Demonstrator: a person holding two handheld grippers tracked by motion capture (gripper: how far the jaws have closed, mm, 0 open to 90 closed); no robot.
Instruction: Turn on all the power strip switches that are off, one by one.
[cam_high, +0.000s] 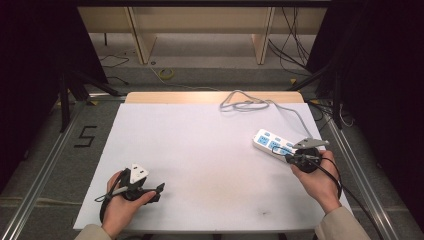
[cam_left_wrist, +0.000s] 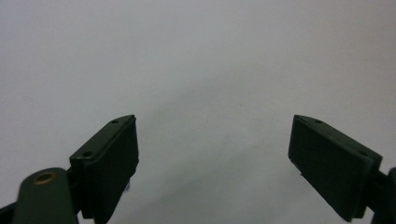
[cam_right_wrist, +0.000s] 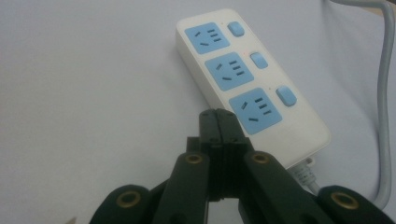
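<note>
Right gripper (cam_right_wrist: 218, 122), jaws pressed together, empty, beside power strip (cam_right_wrist: 247, 79) at 3 o'clock. Left gripper (cam_left_wrist: 212, 158) spread, 7 o'clock. Nothing plugged; progress unclear.

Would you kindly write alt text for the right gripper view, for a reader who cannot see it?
A white power strip with three blue sockets and three blue switches lies on a pale table, just beyond the right claw, whose black jaws are pressed together on nothing. The strip's grey cable runs along the right edge.
</note>
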